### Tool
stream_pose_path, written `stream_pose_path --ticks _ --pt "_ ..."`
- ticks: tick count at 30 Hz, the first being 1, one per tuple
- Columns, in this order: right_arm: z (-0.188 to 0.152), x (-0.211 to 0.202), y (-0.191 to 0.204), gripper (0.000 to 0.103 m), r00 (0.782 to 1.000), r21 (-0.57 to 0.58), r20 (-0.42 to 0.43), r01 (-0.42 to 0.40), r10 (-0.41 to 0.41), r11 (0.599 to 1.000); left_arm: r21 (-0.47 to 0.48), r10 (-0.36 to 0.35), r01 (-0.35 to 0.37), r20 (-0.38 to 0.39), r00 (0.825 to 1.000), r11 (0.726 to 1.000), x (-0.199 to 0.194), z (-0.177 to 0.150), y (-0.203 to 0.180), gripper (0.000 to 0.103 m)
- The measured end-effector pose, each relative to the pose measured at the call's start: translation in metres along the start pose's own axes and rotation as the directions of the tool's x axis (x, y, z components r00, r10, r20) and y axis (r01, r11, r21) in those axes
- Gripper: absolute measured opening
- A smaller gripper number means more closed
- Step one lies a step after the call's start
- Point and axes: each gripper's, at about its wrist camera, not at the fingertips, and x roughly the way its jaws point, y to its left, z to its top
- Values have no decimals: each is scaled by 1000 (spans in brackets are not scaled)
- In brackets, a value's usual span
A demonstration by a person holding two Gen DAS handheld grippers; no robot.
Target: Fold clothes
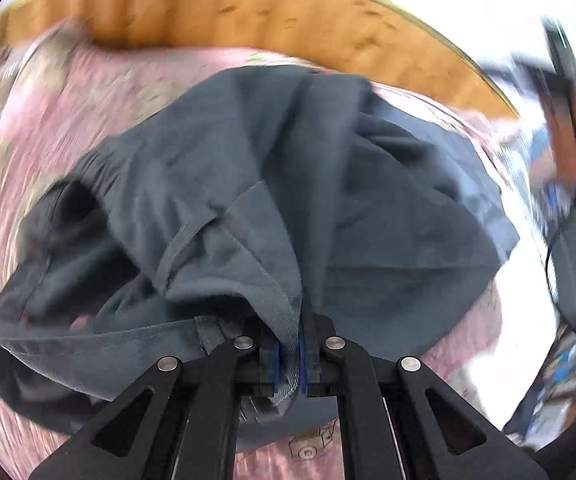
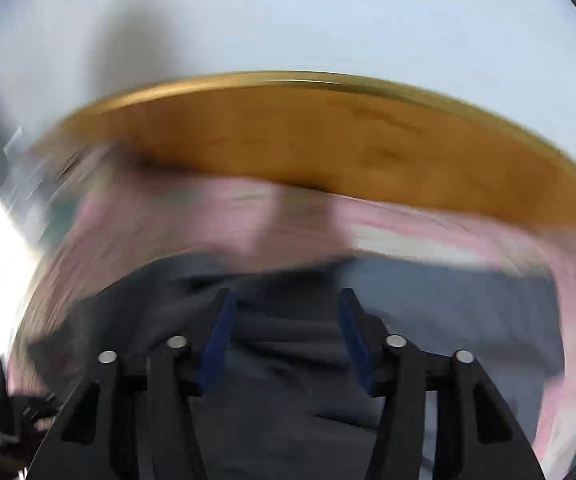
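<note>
A dark grey garment point(image 1: 272, 184) lies crumpled on a pink patterned bed cover point(image 1: 60, 120). My left gripper point(image 1: 289, 354) is shut on a hemmed edge of the garment, and the cloth hangs bunched between its blue pads point(image 1: 275, 364). The elastic waistband point(image 1: 100, 168) shows at the left of the heap. In the right wrist view, which is heavily blurred, my right gripper point(image 2: 286, 308) stands open over the same grey garment point(image 2: 288, 368), with cloth lying under and between its blue pads point(image 2: 218, 344) but not pinched.
A wooden headboard point(image 1: 248, 12) point(image 2: 327, 144) runs along the far side of the bed, with a pale wall behind it. In the left wrist view the other gripper and a person's hand point(image 1: 571, 136) appear blurred at the right edge.
</note>
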Motion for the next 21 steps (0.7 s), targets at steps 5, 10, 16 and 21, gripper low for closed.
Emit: stream_pose_path --ticks 5,10,16,21 --pt "42 78 189 73 985 -435 -160 -131 66 891 73 -41 35 83 996 997 7 -6 -25 6" --pt "1 173 279 70 900 -676 -423 -236 -106 698 -1 -118 119 138 983 993 3 -21 -5 6" --pt "1 173 281 9 895 -788 -353 -129 -271 602 -76 -179 200 226 957 977 -15 -10 27 6" --pt "112 80 273 8 969 -700 -158 25 -189 714 -75 -210 262 405 890 962 -67 44 62 7"
